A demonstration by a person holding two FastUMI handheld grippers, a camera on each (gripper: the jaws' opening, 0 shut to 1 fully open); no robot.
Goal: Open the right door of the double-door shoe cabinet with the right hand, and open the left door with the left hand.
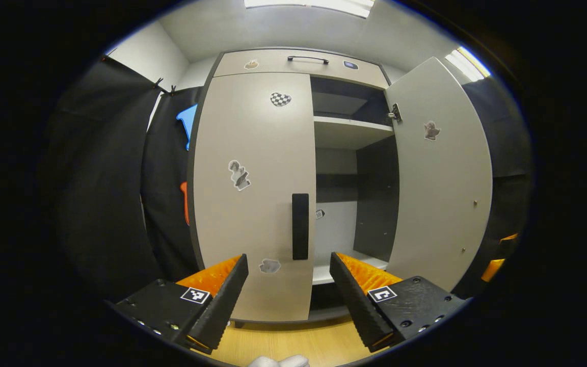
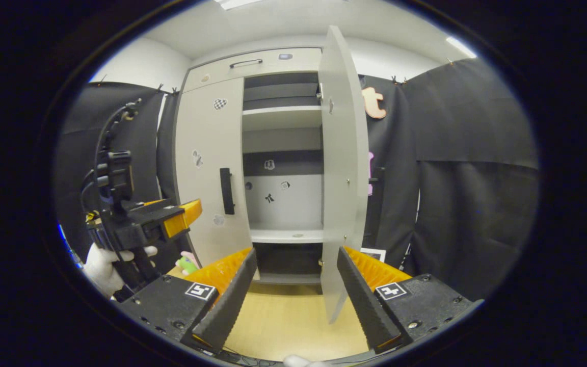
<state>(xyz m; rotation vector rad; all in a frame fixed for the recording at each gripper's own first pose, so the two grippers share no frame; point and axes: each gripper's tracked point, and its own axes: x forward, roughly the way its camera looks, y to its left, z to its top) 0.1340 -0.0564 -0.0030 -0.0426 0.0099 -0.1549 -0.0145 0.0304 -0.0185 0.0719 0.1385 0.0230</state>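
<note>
Before the closed left door [image 1: 252, 193], left gripper [image 1: 288, 285] and right gripper [image 2: 296, 290] hover wide apart, empty.

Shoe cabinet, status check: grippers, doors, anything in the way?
Left gripper open, lined up short of the left door's black handle. Right gripper open, holding nothing. Right door swung open, left door shut. Nothing blocking the handle.

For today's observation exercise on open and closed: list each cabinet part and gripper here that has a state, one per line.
right door: swung wide open
left door: closed
top drawer: closed
left gripper: open, holding nothing, fingers short of the left door's handle
right gripper: open, holding nothing
</note>
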